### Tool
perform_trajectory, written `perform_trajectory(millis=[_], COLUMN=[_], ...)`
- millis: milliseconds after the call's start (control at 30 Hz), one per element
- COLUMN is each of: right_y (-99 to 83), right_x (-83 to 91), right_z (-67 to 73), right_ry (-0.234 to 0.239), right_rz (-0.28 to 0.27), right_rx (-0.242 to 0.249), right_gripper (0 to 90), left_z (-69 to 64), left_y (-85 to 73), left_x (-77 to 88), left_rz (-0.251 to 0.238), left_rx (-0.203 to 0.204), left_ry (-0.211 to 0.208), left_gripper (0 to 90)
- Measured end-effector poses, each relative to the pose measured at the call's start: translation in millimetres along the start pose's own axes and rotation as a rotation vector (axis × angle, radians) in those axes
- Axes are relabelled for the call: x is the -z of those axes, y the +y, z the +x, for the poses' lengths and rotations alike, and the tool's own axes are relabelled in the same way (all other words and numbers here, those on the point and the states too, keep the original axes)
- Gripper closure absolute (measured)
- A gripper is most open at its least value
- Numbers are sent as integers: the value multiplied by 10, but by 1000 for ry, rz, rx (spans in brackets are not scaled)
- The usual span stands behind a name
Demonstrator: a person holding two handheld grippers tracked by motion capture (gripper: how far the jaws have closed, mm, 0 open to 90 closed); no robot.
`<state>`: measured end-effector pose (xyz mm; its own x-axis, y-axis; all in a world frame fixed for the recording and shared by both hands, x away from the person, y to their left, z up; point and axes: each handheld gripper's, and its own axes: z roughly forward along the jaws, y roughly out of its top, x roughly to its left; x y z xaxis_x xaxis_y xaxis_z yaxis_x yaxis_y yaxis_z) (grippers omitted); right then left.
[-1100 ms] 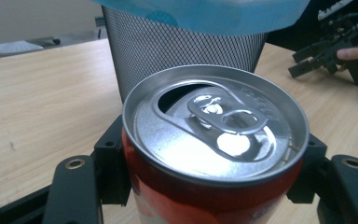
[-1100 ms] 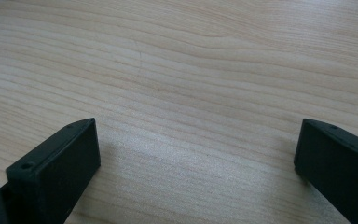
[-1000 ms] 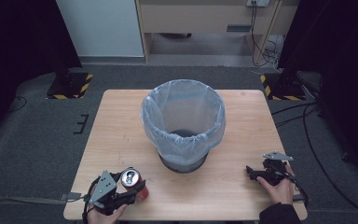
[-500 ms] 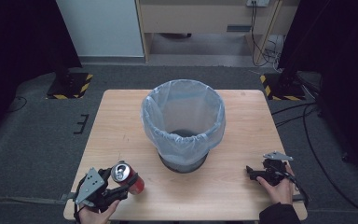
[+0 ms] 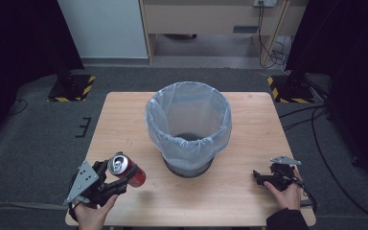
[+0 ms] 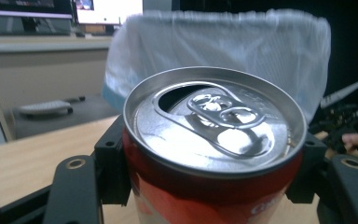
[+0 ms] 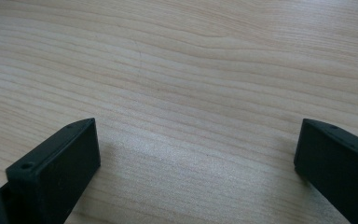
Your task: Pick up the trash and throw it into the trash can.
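Red can (image 6: 213,154), base cut off, clamped in left claw (image 5: 106,179); right claw (image 7: 196,172) spread apart.

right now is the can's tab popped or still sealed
Popped: the can held in the left gripper shows a dark open mouth beside its tab.

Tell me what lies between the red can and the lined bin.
Bare table: in the high view nothing lies between the can, held in the left claw, and the bin.
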<state>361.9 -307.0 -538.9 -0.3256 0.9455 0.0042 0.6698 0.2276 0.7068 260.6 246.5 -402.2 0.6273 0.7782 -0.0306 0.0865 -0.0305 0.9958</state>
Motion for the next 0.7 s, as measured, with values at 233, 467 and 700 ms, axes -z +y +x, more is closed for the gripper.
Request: perform_trajectory(millis=[233, 467, 700], right_y=[0, 0, 0], right_x=[0, 0, 0], right_z=[0, 0, 0], right_ry=[0, 0, 0], right_rz=[0, 0, 0], right_rx=[0, 0, 0], right_gripper=[4, 4, 4], left_z=[57, 107, 105], left_y=[263, 529, 801], left_x=[-55, -120, -188], left_rz=[-42, -102, -146], left_rx=[-19, -8, -35], left_ry=[15, 23, 31], left_gripper=[329, 329, 329])
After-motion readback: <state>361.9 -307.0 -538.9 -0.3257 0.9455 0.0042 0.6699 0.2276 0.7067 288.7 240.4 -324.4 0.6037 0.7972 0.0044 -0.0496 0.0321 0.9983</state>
